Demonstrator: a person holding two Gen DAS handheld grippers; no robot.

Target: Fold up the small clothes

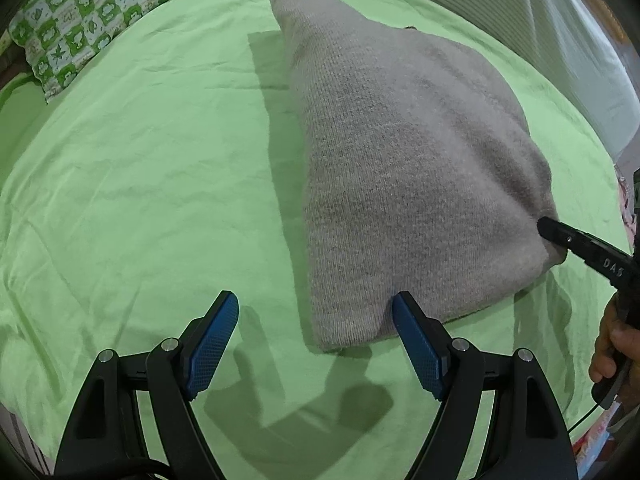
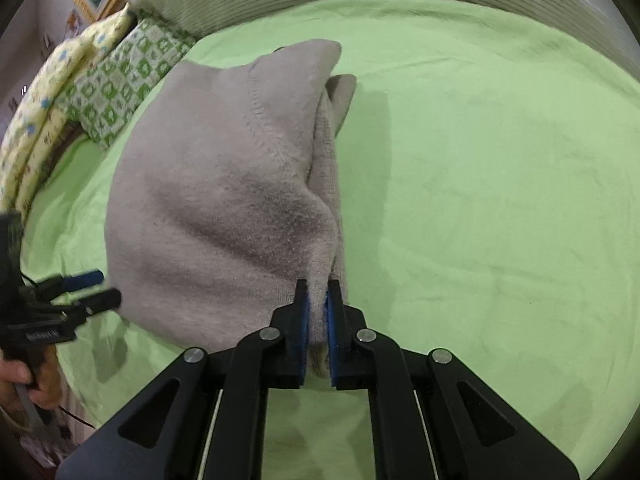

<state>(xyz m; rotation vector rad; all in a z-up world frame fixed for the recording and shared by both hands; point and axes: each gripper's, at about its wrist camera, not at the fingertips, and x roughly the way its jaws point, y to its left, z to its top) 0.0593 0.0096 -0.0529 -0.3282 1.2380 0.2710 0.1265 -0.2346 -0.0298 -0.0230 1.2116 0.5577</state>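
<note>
Fingers of the right gripper: pressed together on a bunched corner of the grey knit garment, cloth pinched between the blue pads, corner raised off the bed sheet. Fingers of the left gripper: spread wide, holding nothing; one pad sits just beside the garment's near edge, possibly touching it, the other over bare sheet to the garment's left. Item: grey knit garment, one piece, lying on the green bed sheet, already doubled over at least once, as the stitched hem and layered edges in the right wrist view suggest; exact garment type cannot be told. Position: middle of the sheet, narrow end toward the striped bedding behind it, patterned green pillow well apart, beyond the garment's left side. Condition: partly folded, surface puffed and tented where the right corner is lifted, not flat. Progress, as judged: a first fold appears made; a further fold looks under way with one corner in hand. Outstanding: carrying that corner across, laying it down, smoothing, releasing. No other small clothes are in sight.
</note>
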